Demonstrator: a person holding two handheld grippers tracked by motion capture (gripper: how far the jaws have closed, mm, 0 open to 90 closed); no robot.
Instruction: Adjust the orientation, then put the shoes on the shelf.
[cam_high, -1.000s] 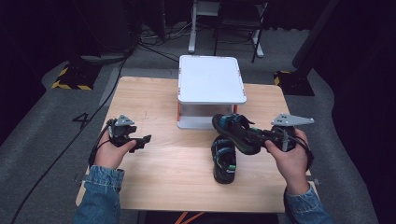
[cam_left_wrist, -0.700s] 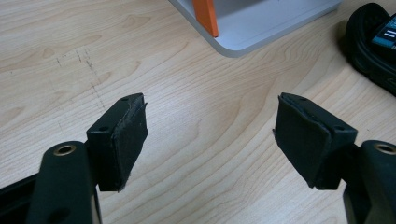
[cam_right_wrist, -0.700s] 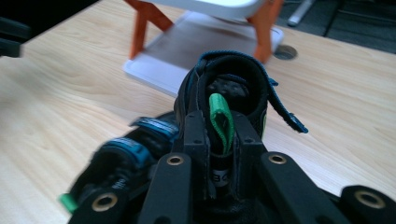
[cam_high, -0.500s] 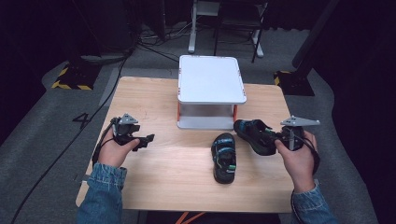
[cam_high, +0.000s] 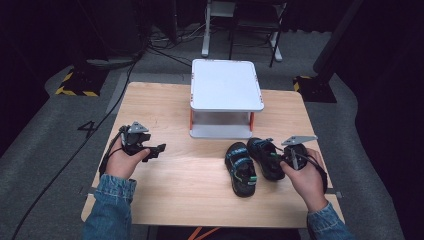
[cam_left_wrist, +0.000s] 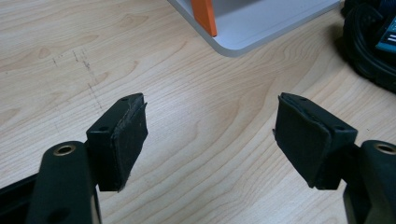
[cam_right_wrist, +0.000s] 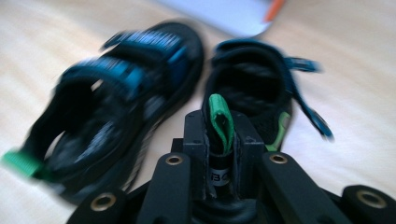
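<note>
On table | right tool pinching sandal heel loop | left tool spread wide, holding nothing

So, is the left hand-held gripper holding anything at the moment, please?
No, the left hand-held gripper is open, with bare wooden table showing between its jaws.

right sandal lowered, seemingly onto table

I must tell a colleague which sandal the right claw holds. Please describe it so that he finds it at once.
Start at the white two-level stand on the wooden table. Two black sandals lie just in front of its right corner. The held sandal is the one nearer the right hand: the right claw pinches its green heel loop, while the other sandal lies free.
</note>
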